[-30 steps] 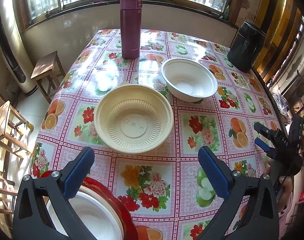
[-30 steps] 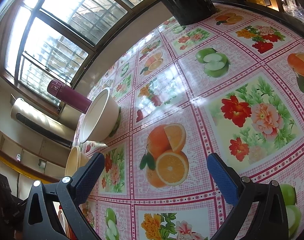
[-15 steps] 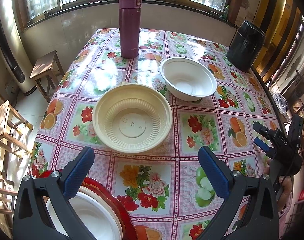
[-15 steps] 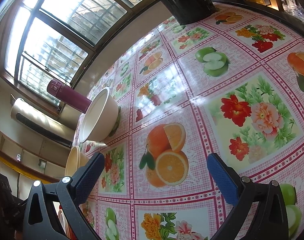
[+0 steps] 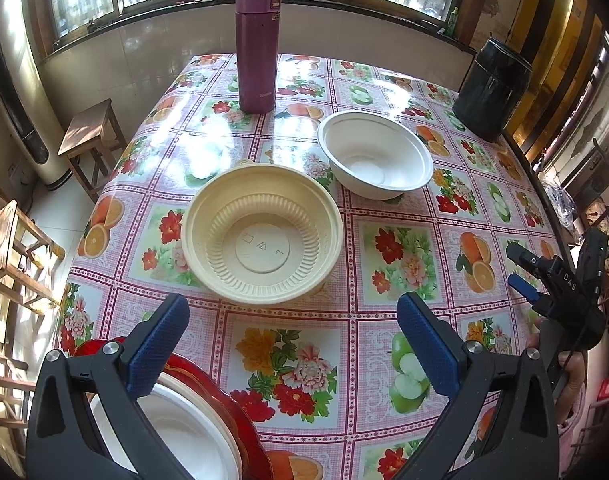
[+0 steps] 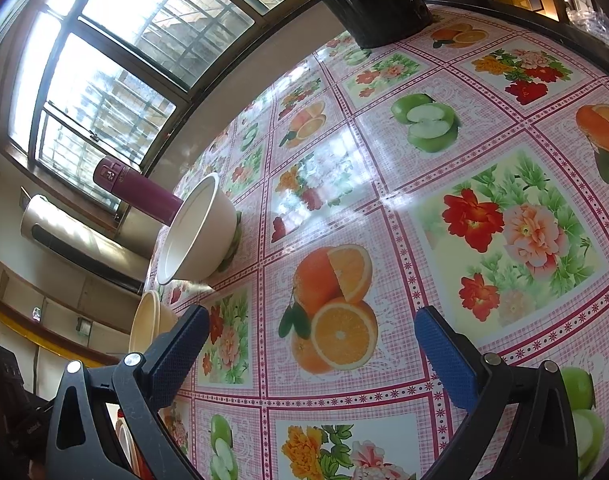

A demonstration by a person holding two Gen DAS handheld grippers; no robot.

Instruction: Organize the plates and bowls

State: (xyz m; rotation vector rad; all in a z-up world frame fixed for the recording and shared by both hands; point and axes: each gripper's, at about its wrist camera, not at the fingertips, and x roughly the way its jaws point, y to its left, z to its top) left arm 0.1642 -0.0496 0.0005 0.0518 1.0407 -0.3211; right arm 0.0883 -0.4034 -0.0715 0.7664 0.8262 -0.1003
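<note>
In the left wrist view a cream ribbed bowl (image 5: 261,234) sits mid-table, with a white bowl (image 5: 375,155) behind it to the right. A white plate (image 5: 176,438) rests on a red plate (image 5: 246,424) at the near left edge. My left gripper (image 5: 292,344) is open and empty above the near table, just short of the cream bowl. My right gripper (image 6: 310,346) is open and empty over the table's right side; it also shows in the left wrist view (image 5: 522,270). The right wrist view shows the white bowl (image 6: 196,234) and cream bowl (image 6: 144,320) at left.
A maroon thermos (image 5: 256,46) stands at the far side of the table. A black pot (image 5: 490,88) stands at the far right corner. The floral tablecloth (image 5: 404,256) covers the table. Wooden stools (image 5: 90,136) stand on the left floor.
The left gripper has crept slightly forward and left toward the cream bowl. The right gripper has not moved. Both stay open.
</note>
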